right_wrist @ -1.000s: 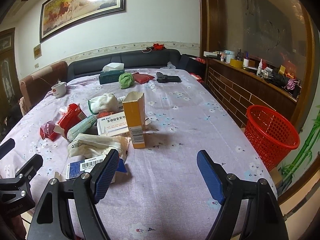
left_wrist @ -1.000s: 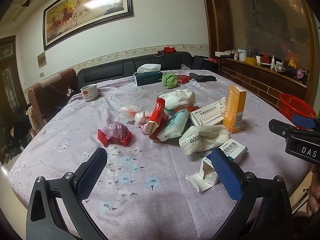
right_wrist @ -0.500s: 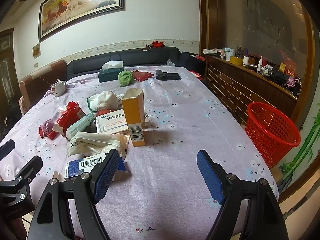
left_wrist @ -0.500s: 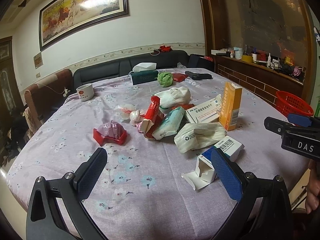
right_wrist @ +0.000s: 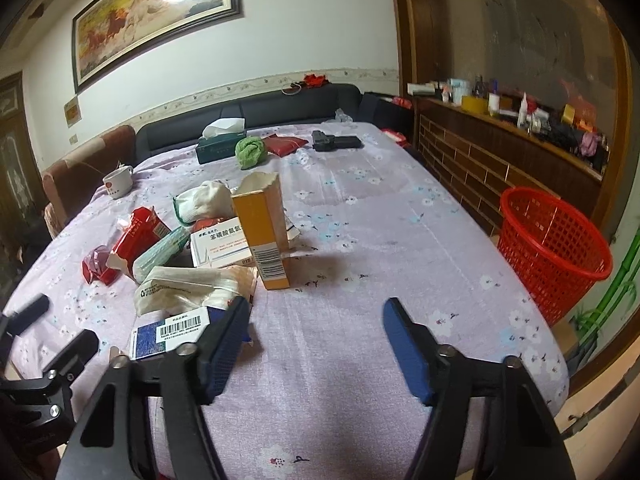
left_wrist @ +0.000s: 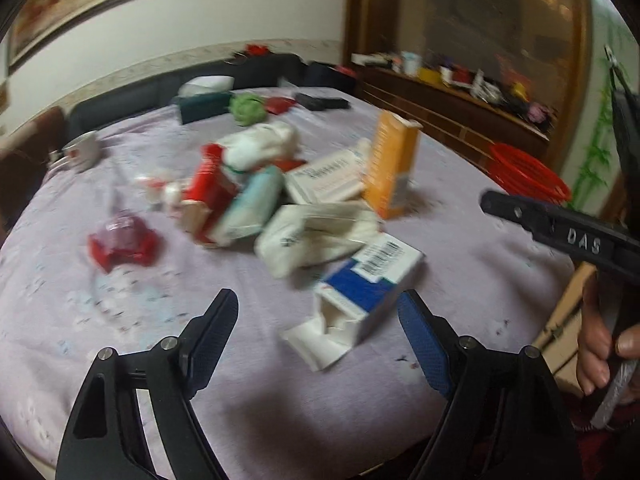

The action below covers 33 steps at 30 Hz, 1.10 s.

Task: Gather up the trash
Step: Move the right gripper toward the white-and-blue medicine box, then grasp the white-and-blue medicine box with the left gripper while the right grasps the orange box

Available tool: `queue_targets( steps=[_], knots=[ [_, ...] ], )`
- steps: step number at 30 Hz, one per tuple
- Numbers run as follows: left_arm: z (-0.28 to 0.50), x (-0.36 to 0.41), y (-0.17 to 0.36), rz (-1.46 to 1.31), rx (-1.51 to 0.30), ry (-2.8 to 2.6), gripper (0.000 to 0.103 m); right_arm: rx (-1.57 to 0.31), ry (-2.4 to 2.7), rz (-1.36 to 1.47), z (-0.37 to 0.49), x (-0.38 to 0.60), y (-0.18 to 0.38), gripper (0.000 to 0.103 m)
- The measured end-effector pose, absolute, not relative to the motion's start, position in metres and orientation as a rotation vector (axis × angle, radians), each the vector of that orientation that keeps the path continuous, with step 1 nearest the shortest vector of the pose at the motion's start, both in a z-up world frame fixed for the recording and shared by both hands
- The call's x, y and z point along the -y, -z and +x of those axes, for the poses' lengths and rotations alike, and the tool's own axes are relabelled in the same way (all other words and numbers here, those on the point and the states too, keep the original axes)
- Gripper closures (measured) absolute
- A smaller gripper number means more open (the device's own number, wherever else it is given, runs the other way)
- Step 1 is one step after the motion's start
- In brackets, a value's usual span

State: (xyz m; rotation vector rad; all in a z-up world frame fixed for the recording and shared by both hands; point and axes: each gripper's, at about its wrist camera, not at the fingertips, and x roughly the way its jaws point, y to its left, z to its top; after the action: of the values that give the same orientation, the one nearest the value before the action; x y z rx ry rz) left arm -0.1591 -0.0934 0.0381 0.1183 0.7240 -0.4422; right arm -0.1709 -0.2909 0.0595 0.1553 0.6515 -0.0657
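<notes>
Left gripper [left_wrist: 316, 312] swung down toward open blue-and-white cardboard box [left_wrist: 370, 286], jaws closing; right gripper [right_wrist: 316, 322] jaws closing, nothing between.

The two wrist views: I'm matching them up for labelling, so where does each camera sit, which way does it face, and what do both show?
Left wrist: on the left gripper, tilted down at the blue-and-white box; jaws closing, nothing gripped; a hand shows at right.
Right wrist: on the right gripper, facing along the table beside the orange carton; jaws closing, empty.
Shared: box, carton, red basket.
</notes>
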Motion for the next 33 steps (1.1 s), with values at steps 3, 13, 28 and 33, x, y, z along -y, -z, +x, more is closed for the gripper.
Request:
queue_targets(
  steps=[3, 13, 28, 33],
  knots=[
    [-0.156, 0.111, -0.037, 0.190, -0.714, 0.479, 0.022, -0.666, 0.054, 0.191, -0.169, 0.298, -0.058, 0.042],
    [-0.125, 0.140, -0.017, 0.256, -0.800, 0.516, 0.047, -0.659, -0.008, 0.243, -0.164, 0.308, -0.060, 0.050],
    [-0.133, 0.109, -0.020, 0.095, -0.803, 0.516, 0.063, -0.715, -0.130, 0.178, -0.087, 0.268, -0.064, 0.050],
    [-0.138, 0.107, -0.031, 0.074, -0.777, 0.534, 0.070, -0.735, -0.080, 0.154, -0.067, 0.264, -0.055, 0.078]
  ],
)
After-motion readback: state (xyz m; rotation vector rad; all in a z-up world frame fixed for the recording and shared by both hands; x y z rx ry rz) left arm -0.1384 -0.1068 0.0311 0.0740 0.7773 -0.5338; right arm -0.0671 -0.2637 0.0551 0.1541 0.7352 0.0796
